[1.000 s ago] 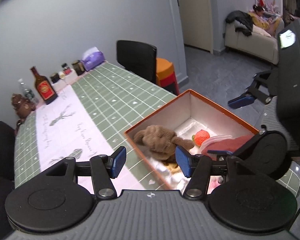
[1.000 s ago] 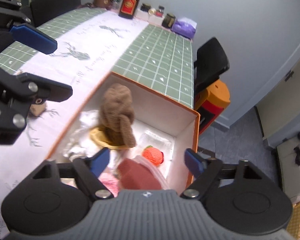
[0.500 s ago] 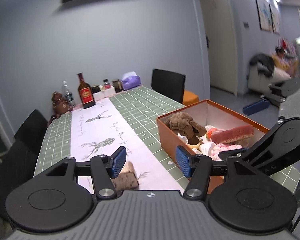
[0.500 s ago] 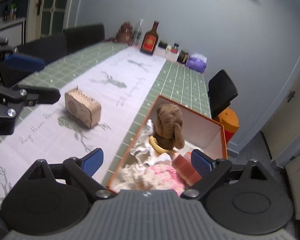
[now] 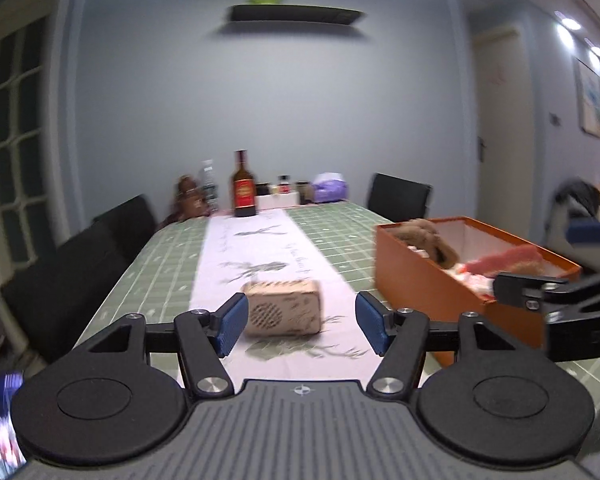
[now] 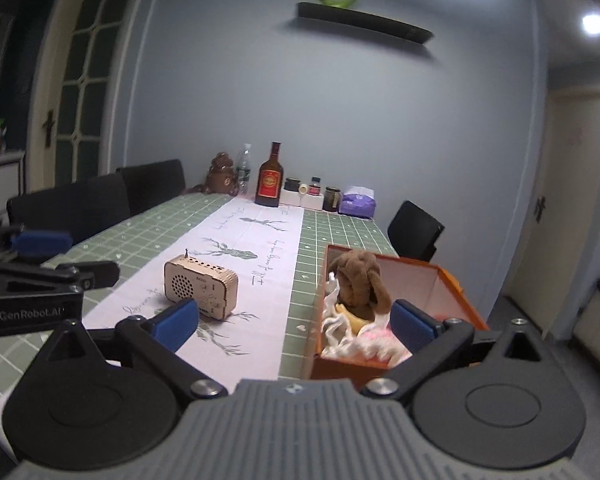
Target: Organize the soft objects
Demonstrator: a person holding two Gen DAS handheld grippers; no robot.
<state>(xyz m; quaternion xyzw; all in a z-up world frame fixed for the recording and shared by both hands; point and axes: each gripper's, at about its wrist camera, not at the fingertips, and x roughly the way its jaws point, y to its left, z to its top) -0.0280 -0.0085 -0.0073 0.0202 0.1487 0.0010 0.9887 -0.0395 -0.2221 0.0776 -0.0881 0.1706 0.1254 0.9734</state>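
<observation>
Both tools are seen empty, above the near end of the table. The left gripper (image 5: pixel 299 322) is held with its blue pads wide apart, nothing between them; the small wooden radio-shaped box with a round speaker grille (image 5: pixel 284 313) is framed at 12 o'clock beyond the tips, not touched. The right gripper (image 6: pixel 294 322) is likewise spread, nothing gripped.

Progress, as judged: sorting looks largely done. The soft items are gathered inside the orange rectangular cardboard box with white interior (image 6: pixel 452 280), at 2 o'clock in the right wrist view. A brown floppy-eared plush dog (image 6: pixel 360 280) is seated at the box's far-left corner; white crumpled fabric (image 6: pixel 340 332), a pink knitted piece (image 6: pixel 374 338) and a dark red folded cloth (image 5: pixel 508 258) are lying beside it. No soft item is seen loose on the near table. The wooden box appears rigid, so it is probably not part of the job. Little seems left.

Surface: a long table covered in green checked cloth (image 6: pixel 340 232), with a white runner printed with deer and script (image 6: pixel 236 256) down the middle. At the far end, 12 o'clock: a dark bottle with red label (image 6: pixel 271 178), jars, a purple tissue pack (image 6: pixel 358 202). Black chairs are set along both sides. Grey-blue walls, a dark wall shelf high up.
</observation>
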